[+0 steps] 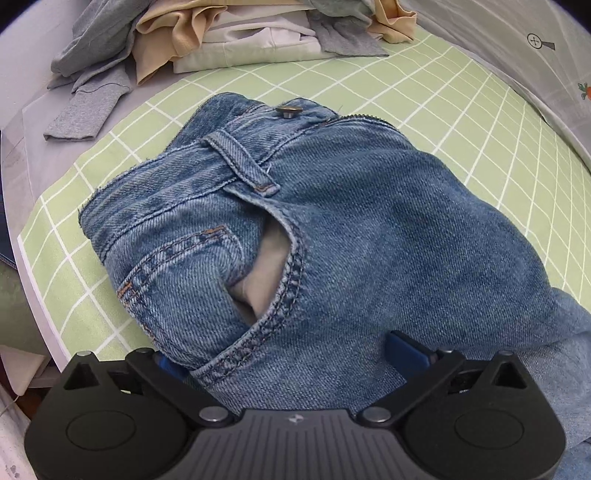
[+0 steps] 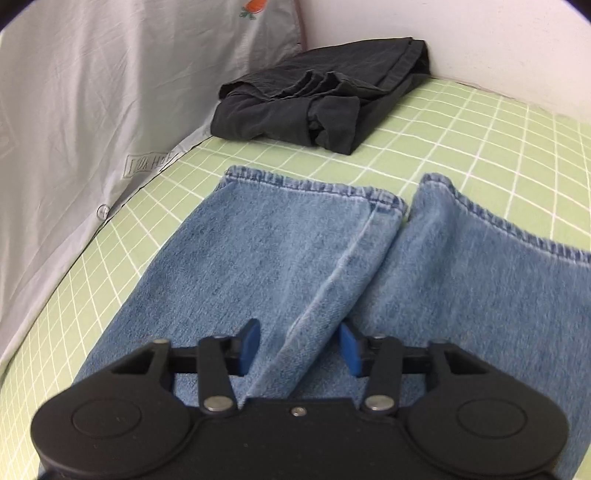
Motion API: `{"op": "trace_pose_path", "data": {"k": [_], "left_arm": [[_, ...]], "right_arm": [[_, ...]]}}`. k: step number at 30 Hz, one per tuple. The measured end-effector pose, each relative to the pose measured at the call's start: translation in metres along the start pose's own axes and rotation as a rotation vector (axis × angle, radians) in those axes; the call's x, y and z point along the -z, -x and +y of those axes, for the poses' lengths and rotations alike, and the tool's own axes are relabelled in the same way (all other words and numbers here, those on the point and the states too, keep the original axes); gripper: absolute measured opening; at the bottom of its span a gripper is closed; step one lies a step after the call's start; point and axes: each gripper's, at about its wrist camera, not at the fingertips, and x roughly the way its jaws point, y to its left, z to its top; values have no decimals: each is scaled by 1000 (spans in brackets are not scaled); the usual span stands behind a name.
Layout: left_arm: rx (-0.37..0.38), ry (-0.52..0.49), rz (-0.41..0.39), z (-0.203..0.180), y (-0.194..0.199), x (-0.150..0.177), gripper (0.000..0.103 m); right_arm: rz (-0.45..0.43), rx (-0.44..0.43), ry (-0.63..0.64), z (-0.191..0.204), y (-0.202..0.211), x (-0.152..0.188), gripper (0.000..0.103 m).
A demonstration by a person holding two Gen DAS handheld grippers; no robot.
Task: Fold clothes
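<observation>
Denim fills both views: jeans (image 1: 332, 229) lie on the green checked sheet (image 1: 480, 122), waistband toward the clothes pile (image 1: 221, 33), legs (image 2: 280, 258) toward the dark folded garment (image 2: 317, 99). Your left gripper (image 1: 291, 354) is spread wide over the hip. Your right gripper (image 2: 299, 347) straddles a leg ridge; pad contact unclear. Risk: pinching one layer only, dragging the legs askew.

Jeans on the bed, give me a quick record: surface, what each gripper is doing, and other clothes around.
surface: green checked sheet
garment: blue jeans, waist end in left view, leg hems in right view
left gripper: open wide, straddling the pocket area
right gripper: narrowed around a raised fold of denim; whether it pinches is unclear
other clothes: unfolded pile; folded dark garment
</observation>
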Motion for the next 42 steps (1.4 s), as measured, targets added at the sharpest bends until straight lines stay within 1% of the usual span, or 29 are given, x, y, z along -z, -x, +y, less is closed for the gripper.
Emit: {"op": "trace_pose_path", "data": {"k": [1,2,3,5,9,12,17,19,20,22,23,25,26,28,29,30,31,32,35,37,42], "left_arm": [[-2,3,2,0,0,0,103],[-1,3,4,0,0,-1,103],[1,1,7,1,0,-1,103],[4,-2,15,2,-1,-3,103],[11,-2,21,3,0,-5,103],[22,2,18,7,1,-5,103],[74,54,5,21,5,-6,103],[88,81,-4,25,7,-8,99],[92,93,-10,27,8,-8,97],[98,119,-27,33,12,-6,89],[101,131,-36,35,13,-6,87],[104,154,-55,37,17,-3,78],[107,165,-63,39,18,-2,76],[115,190,-79,44,23,3,67],[119,194,-89,44,24,4,64],[122,196,-100,43,25,4,58],[140,193,-115,44,26,4,41],[152,190,-124,44,28,4,36],[153,183,-133,44,32,2,32],[156,181,-138,45,34,1,28],[182,198,-164,54,51,-4,24]], "right_arm": [[-12,1,30,2,1,-1,15],[-27,-7,55,4,4,-2,11],[-46,-22,77,6,7,-4,8],[-89,-45,113,10,17,-7,5],[-234,-78,161,22,53,-18,4],[-320,-96,149,24,79,-28,4],[-422,-90,93,7,124,-37,4],[-444,-64,96,-1,138,-33,4],[-444,-43,110,-5,141,-29,4],[-428,2,128,-16,144,-18,4],[-408,27,126,-23,142,-12,4],[-368,75,120,-38,137,1,4],[-348,94,108,-44,134,7,4],[-304,134,87,-58,126,19,4],[-283,151,80,-64,122,25,4],[-262,169,78,-70,118,33,4],[-248,178,78,-74,116,37,4],[-235,182,74,-78,114,43,4],[-215,182,49,-87,114,49,4],[-227,166,44,-89,122,49,4],[-251,117,33,-93,146,41,4]]}}
